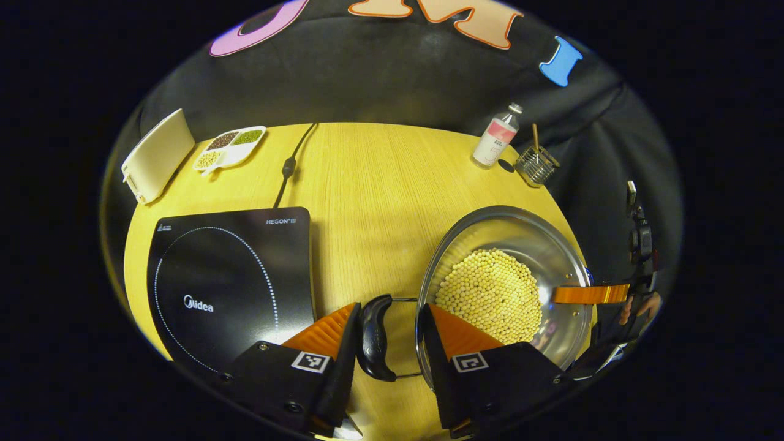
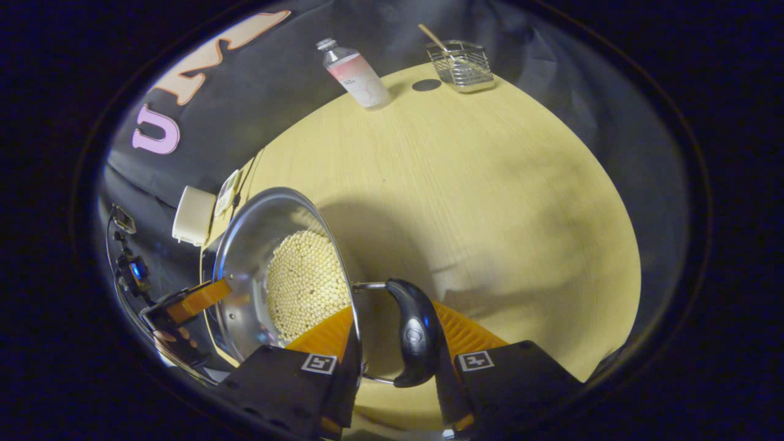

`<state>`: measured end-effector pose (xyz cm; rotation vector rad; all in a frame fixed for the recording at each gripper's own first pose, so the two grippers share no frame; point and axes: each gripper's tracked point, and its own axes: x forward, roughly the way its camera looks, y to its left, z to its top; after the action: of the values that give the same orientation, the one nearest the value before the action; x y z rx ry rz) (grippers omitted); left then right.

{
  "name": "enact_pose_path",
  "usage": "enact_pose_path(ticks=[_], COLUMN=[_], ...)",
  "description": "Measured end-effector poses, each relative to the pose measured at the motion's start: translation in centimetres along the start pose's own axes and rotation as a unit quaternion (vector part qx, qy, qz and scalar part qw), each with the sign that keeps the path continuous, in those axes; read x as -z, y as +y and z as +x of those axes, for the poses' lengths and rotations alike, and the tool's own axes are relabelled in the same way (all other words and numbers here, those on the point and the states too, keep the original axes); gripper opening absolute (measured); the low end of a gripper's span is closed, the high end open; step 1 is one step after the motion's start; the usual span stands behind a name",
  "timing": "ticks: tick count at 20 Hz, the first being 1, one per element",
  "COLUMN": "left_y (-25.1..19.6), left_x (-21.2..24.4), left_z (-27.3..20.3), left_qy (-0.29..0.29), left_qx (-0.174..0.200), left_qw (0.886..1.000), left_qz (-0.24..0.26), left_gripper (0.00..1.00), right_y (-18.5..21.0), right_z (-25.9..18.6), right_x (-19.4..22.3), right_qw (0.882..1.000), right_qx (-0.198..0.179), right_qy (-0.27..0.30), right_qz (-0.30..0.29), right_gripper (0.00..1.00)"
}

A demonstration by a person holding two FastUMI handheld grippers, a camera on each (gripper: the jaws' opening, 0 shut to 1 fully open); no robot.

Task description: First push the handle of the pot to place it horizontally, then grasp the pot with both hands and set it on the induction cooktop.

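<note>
Jaws of the left gripper [image 1: 388,343] are seen parted around the pot's left handle [image 1: 375,337], which sits between them without clear contact on both sides; jaws of the right gripper [image 2: 395,349] likewise straddle the right handle [image 2: 416,331], and whether they press on it cannot be told. Both handles are seen lying flat, so the pushing step is judged done, and the two-handed grasp is judged to be in hand. Lifting and setting down are left: the pot [image 1: 502,288] rests on the tabletop [image 1: 380,184], at about 3 o'clock of the induction cooktop [image 1: 233,275] and just beside it. Counted: one pot filled with pale beans [image 1: 490,294], two handles, one cooktop, one bottle [image 1: 496,138], one wire basket [image 1: 536,164], one divided dish [image 1: 229,147], one pale board [image 1: 158,154].
</note>
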<state>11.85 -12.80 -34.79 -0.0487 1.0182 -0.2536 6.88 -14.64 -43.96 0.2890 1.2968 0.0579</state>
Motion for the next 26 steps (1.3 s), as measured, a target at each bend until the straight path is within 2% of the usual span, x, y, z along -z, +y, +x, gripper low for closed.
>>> enact_pose_path(ticks=[2, 3, 14, 18, 19, 24, 25, 26], left_y=[0.8, 1.3, 10.8, 15.2, 16.4, 22.0, 23.0, 23.9], left_x=[0.1, 0.2, 2.0, 1.7, 1.7, 2.0, 2.1, 2.1], left_z=[-1.4, -2.3, -10.1, -11.6, -11.9, -12.6, -12.7, -12.8], left_qy=[0.000, -0.001, -0.013, -0.023, -0.025, -0.030, -0.030, -0.031], left_qx=[-0.006, -0.009, -0.030, -0.047, -0.052, -0.081, -0.086, -0.090], left_qw=[1.000, 1.000, 0.999, 0.998, 0.998, 0.996, 0.995, 0.995], left_qz=[-0.003, -0.006, -0.029, -0.024, -0.024, -0.031, -0.034, -0.035], left_gripper=[0.58, 0.60, 0.59, 0.58, 0.59, 0.58, 0.57, 0.58], right_y=[1.3, 2.1, 14.0, 18.7, 19.9, 25.3, 26.1, 26.9], right_z=[-0.8, -1.3, -3.0, -1.6, -1.1, 1.2, 1.8, 2.3], right_x=[0.5, 0.8, 5.3, 5.9, 6.1, 7.1, 7.2, 7.4], right_qw=[1.000, 1.000, 0.999, 0.999, 0.999, 0.998, 0.998, 0.998], right_qx=[-0.002, -0.003, -0.018, -0.026, -0.028, -0.036, -0.037, -0.037], right_qy=[0.000, -0.002, -0.011, -0.010, -0.009, -0.006, -0.005, -0.004], right_qz=[-0.003, -0.006, -0.030, -0.032, -0.035, -0.046, -0.047, -0.048], right_gripper=[0.57, 0.51, 0.51, 0.51, 0.57, 0.57, 0.50, 0.50])
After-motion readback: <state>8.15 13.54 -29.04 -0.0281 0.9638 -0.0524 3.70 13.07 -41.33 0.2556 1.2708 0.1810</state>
